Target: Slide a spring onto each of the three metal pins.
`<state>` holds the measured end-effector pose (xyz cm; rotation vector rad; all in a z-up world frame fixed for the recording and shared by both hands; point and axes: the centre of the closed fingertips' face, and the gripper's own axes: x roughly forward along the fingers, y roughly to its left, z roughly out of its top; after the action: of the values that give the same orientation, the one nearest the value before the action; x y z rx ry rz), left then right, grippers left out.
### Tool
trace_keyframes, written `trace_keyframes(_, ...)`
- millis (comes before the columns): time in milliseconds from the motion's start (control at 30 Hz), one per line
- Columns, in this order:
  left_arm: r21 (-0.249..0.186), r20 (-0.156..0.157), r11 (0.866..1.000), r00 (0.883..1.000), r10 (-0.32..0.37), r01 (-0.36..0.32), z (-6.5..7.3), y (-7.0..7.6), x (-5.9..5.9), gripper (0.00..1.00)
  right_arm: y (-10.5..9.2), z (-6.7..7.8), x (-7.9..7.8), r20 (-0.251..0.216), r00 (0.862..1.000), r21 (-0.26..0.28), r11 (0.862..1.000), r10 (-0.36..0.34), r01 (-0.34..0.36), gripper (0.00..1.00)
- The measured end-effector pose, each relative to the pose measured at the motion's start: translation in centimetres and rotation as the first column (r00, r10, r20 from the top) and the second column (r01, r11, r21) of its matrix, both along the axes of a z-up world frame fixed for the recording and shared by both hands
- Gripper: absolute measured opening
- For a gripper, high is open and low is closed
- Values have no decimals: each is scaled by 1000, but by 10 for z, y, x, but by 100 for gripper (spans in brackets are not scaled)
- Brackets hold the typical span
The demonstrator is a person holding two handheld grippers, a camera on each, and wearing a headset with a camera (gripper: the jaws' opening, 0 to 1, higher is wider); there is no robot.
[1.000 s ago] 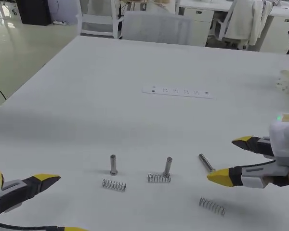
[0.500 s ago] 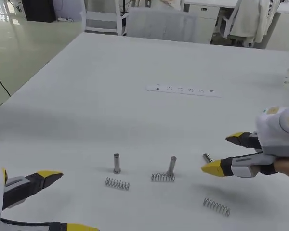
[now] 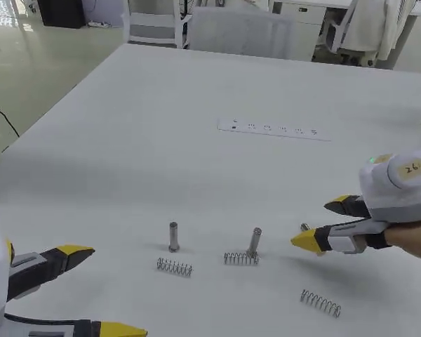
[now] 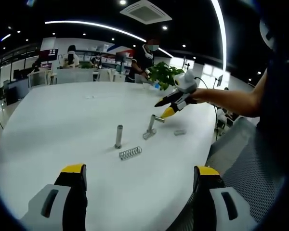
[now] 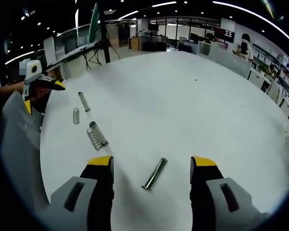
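Wide-apart jaws of right gripper (image 5: 151,162) on either side of lying pin (image 5: 154,174); beyond that pin, spring (image 5: 93,138) against second pin (image 5: 99,134).

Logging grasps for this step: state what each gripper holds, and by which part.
Nothing is held. The right gripper is open; the lying pin rests on the table between its jaws, touching neither. The left gripper is open too.

The desk (image 3: 196,91) is white, smooth and matt. The pins (image 3: 173,236) are polished metal with a soft shine. The springs (image 3: 174,267) are thin grey metal wire. The right gripper (image 3: 311,223) looks like matt plastic, white and grey. The floor (image 3: 49,49) is glossy.
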<state>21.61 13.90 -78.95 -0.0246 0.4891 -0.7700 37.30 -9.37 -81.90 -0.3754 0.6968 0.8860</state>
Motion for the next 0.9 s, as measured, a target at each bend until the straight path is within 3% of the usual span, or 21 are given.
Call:
trace_keyframes(267,-4,-4,1000,1000,2,-2,-2,1,0,88,0,-6,3,-32,999,-26,999,-29,28,54)
trace_keyframes(433,-6,-6,1000,1000,1,-1,-3,1,0,88,-3,-12,5,-33,999,-69,997,-38,36,50)
trace_keyframes(700,-6,-7,1000,1000,4,-4,-2,2,0,87,-4,-21,10,-63,996,-84,995,-59,53,44)
trace_keyframes(900,-5,-9,1000,1000,-1,1,-3,1,0,87,-4,-22,15,-75,994,-82,994,-84,78,31)
